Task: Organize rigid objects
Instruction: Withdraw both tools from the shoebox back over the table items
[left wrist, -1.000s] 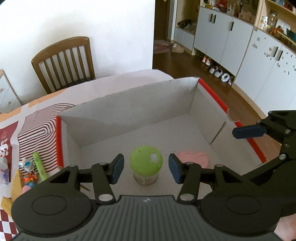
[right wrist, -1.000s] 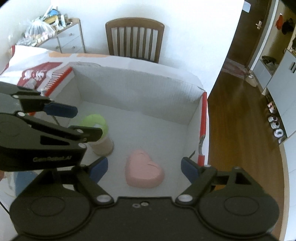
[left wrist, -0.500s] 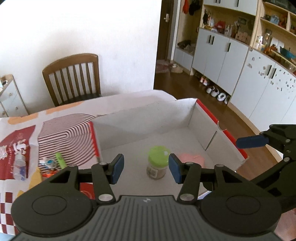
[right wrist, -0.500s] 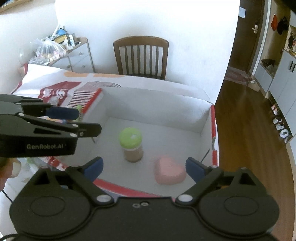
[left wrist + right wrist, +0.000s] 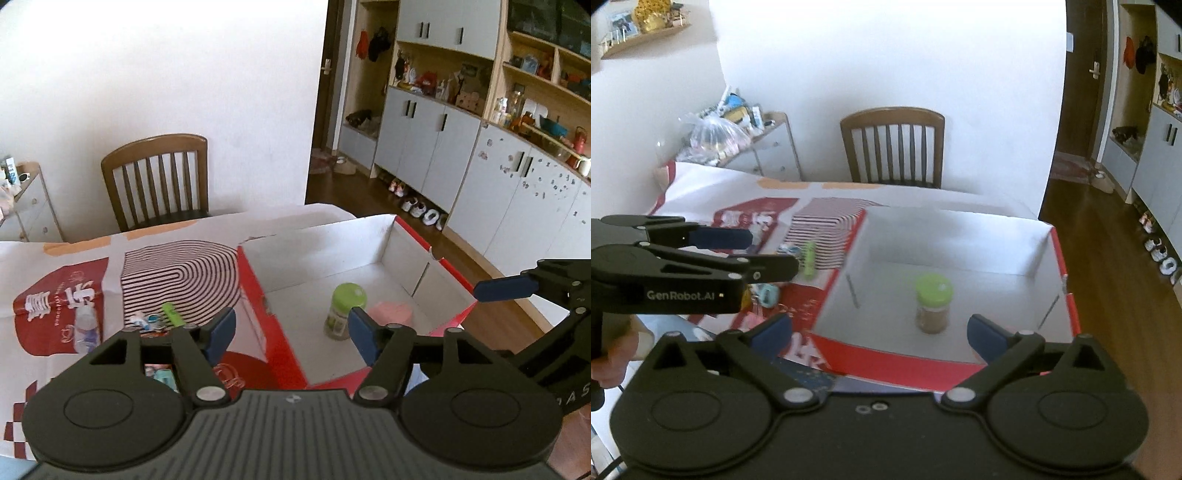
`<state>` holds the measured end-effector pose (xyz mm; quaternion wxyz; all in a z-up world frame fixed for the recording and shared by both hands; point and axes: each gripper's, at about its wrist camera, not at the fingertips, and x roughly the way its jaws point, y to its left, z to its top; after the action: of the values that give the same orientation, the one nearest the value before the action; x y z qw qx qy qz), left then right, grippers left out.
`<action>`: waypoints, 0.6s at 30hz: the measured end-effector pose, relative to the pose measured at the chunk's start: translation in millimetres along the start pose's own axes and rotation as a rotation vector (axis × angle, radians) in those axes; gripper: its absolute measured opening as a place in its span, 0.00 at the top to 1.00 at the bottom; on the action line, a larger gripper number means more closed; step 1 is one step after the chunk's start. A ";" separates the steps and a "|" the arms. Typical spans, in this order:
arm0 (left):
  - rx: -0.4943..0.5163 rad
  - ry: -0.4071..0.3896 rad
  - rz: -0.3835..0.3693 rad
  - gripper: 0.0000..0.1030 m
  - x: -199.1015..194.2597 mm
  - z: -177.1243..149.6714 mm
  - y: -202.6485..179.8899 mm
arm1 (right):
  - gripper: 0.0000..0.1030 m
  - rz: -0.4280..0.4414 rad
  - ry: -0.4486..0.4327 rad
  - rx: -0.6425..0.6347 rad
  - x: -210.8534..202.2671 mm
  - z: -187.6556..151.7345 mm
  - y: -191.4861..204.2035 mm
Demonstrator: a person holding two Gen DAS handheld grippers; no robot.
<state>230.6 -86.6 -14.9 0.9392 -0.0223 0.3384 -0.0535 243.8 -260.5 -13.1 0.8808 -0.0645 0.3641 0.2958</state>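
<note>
Your jar stands upright on the white floor of the cardboard box, long axis straight up, its rounded lime-green lid on top and a paper label wrapped around a clear body with tan contents inside. Just beside it, toward the right wall, the pink heart lies flat — smooth, matte, soft-edged; from your right wrist camera it's hidden behind the right finger.

The box is open-topped, a long rectangle, corrugated white inside with glossy red outer faces and rim. Its long side runs away from you toward the wooden slat-backed chair.

Your left gripper has just been opening; the blue pads stand apart with nothing between them, held above the box's near left corner. Your right gripper has also just been opening and now gapes wide, empty, the jar showing beyond the gap, well clear of both pads.

Left of the box, on the printed red-and-white table cover, there's a green marker-like stick lying flat, pointing toward the far edge, beside a small clear bottle on its side and a scatter of little colourful trinkets too small to tell apart.
</note>
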 end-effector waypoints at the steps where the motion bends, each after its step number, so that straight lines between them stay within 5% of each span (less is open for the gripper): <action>1: 0.005 -0.006 0.003 0.34 -5.0 -2.0 4.4 | 0.01 0.001 -0.005 0.003 -2.1 -1.2 4.1; 11: 0.011 -0.056 0.036 0.20 -45.9 -26.8 56.3 | 0.00 0.024 -0.015 0.036 -1.9 -16.7 46.8; 18: -0.026 -0.044 0.060 0.20 -53.4 -48.8 96.1 | 0.00 0.051 -0.011 0.021 6.7 -29.0 82.5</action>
<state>166.9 14.7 -26.1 0.9473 -0.0257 0.3187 -0.0204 183.1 -199.6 -30.3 0.8757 -0.0441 0.3637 0.3146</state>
